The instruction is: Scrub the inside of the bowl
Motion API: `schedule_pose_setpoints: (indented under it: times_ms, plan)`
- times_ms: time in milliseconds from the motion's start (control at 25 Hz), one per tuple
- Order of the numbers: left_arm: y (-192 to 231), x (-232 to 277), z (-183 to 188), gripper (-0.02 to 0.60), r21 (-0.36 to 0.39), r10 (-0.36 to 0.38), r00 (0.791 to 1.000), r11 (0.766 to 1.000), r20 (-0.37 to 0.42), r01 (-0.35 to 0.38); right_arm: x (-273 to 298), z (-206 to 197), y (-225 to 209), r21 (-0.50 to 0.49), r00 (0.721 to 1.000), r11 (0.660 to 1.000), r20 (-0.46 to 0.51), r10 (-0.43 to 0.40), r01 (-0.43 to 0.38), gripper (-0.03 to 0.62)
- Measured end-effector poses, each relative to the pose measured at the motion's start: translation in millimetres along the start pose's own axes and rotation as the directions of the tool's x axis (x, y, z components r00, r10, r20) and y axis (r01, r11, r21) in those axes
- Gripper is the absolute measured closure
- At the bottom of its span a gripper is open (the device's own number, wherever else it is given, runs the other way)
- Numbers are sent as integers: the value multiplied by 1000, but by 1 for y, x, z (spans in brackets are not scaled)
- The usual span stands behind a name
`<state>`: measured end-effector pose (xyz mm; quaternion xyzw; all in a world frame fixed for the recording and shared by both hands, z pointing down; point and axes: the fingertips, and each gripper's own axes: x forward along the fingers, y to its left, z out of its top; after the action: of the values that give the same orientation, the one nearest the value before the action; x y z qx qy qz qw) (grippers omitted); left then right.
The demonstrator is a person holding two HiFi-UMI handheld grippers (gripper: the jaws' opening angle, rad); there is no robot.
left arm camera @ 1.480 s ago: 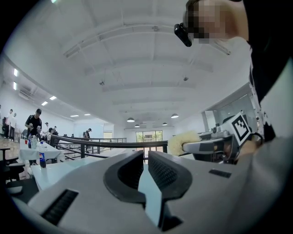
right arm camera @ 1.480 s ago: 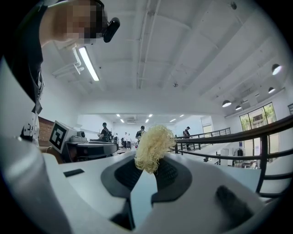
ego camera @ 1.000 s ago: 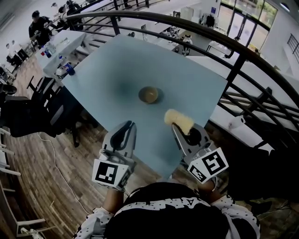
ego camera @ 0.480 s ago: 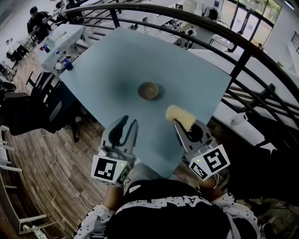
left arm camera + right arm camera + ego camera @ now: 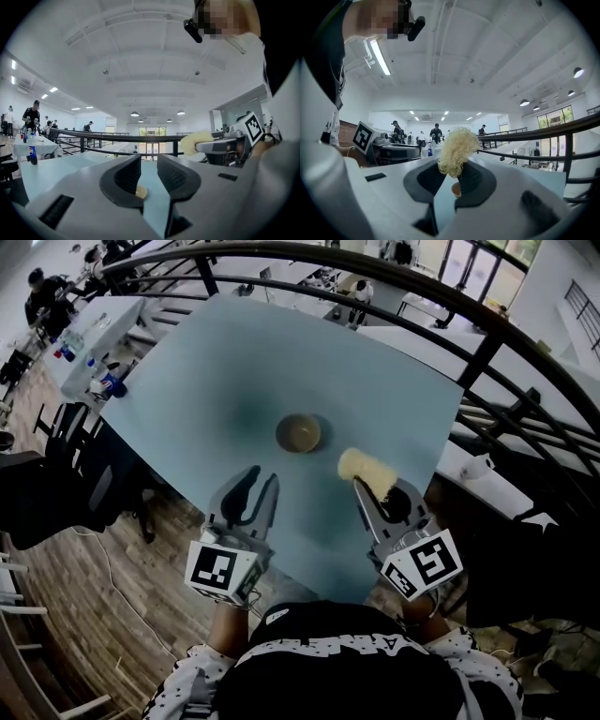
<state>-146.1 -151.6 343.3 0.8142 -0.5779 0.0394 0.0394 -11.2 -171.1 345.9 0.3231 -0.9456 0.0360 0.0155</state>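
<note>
The fingers [image 5: 471, 180] of the right gripper [image 5: 452, 174] are pressed on a pale yellow, stringy scrubber [image 5: 457, 149], which is pinched at its lower end. Its frizzy tuft stands out above and beyond the fingertips. Nothing else is held there.

The fingers of the left gripper [image 5: 148, 169] are spread a little, with a narrow gap between them, and nothing is gripped. Through that gap only the pale blue counter [image 5: 234, 362] and a sliver of the bowl [image 5: 299, 432] are seen.

The bowl is set upright on the counter, ahead of both pairs of fingers and apart from them. It lies between their two lines, somewhat nearer the scrubber than the left fingers. It is small, round and tan, and it is touched by neither gripper. The scrubber is held above the counter, short of the bowl and to its right.

Both grippers are held over the near edge of the counter, side by side and well apart. A marker cube [image 5: 421, 566] is carried at the rear of the right one.

Beyond the counter's far and right edges a dark curved railing [image 5: 487, 343] is seen. Far to the left of the left fingers a white table [image 5: 89, 343] with bottles is seen, and people are standing near it.
</note>
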Motion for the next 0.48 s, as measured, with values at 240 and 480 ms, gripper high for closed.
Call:
schedule_pose_setpoints:
  times_ms: [240, 480]
  plan:
    - [27, 24, -10, 482, -3, -54, 998, 999, -31, 54, 30, -4, -4, 3, 999, 999, -27, -37, 37, 534]
    - [50, 42, -27, 481, -20, -87, 994, 996, -69, 86, 53, -14, -8, 1, 996, 997, -51, -72, 72, 534]
